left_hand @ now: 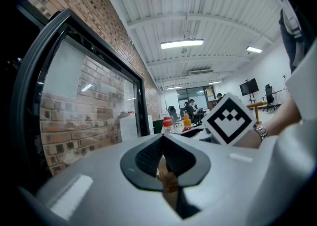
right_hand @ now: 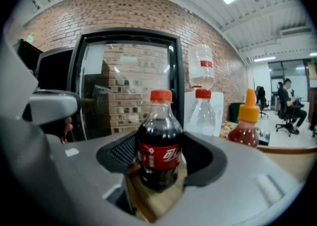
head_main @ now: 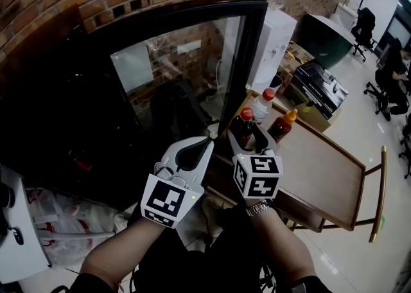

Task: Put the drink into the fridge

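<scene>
A dark cola bottle [head_main: 243, 126] [right_hand: 159, 145] with a red cap and red label stands upright at the near end of the wooden table [head_main: 324, 173]. My right gripper [head_main: 248, 132] [right_hand: 161, 159] reaches around it, one pad against each side of its lower body. My left gripper [head_main: 209, 141] [left_hand: 162, 139] hovers level just left of it, jaws shut with nothing between them, close to the lower edge of the fridge's glass door [head_main: 183, 70] [right_hand: 126, 86]. The door stands swung open, and the dark fridge interior [head_main: 70, 124] lies to its left.
Behind the cola stand a clear bottle with a red cap [head_main: 262, 104] [right_hand: 202, 113] and an orange-capped sauce bottle [head_main: 283, 124] [right_hand: 245, 127]. A white water dispenser [head_main: 275, 35] stands by the brick wall. Office chairs and seated people are far right.
</scene>
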